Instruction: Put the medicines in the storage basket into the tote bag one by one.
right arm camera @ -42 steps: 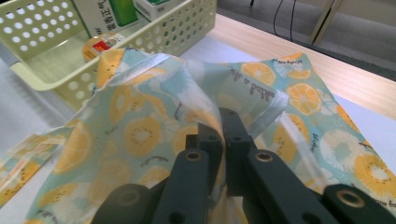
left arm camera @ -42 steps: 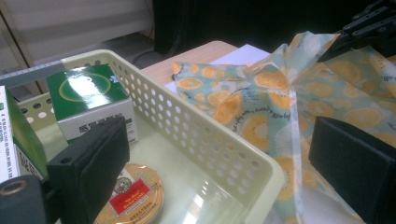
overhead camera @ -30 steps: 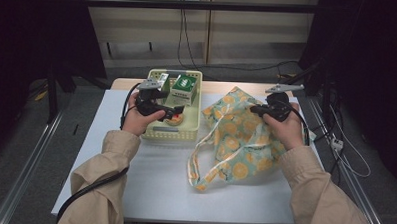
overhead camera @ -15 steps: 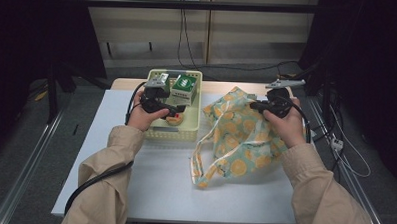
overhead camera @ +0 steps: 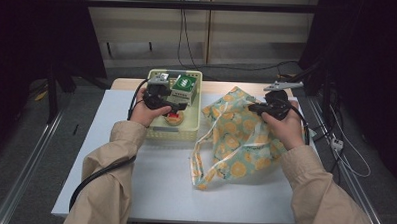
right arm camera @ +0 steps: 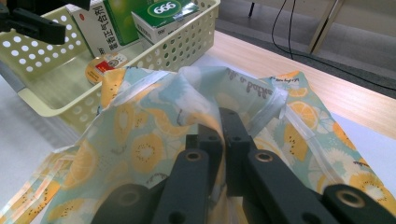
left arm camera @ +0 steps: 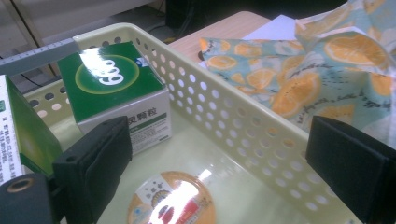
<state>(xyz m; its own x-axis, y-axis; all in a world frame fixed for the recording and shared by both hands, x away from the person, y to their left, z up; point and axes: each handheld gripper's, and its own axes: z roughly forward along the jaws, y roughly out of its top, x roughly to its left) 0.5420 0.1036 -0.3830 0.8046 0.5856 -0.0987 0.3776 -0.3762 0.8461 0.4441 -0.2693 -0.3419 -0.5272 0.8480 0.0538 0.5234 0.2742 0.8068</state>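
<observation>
A pale yellow perforated basket (overhead camera: pixel 173 136) holds a green-topped box (overhead camera: pixel 185 84), a second green box (left arm camera: pixel 28 140) and a round orange-lidded tub (overhead camera: pixel 175 117). My left gripper (overhead camera: pixel 174 107) hangs inside the basket, open. Its jaws (left arm camera: pixel 219 154) stand wide, just above the tub (left arm camera: pixel 173 200), with the basket wall (left arm camera: pixel 224 121) between them. To the right lies a fruit-print cloth bag (overhead camera: pixel 235 138). My right gripper (overhead camera: pixel 254 108) is shut on a raised fold of the bag's edge (right arm camera: pixel 205 107).
The basket and bag lie on a white table (overhead camera: pixel 159 180) with a wooden strip (overhead camera: pixel 217 86) along the far edge. A grey bar (overhead camera: pixel 285 85) lies at the far right corner. Cables trail on the floor behind.
My left gripper has moved a little farther and lower into the basket, toward the round tub. The right gripper and the bag have stayed put.
</observation>
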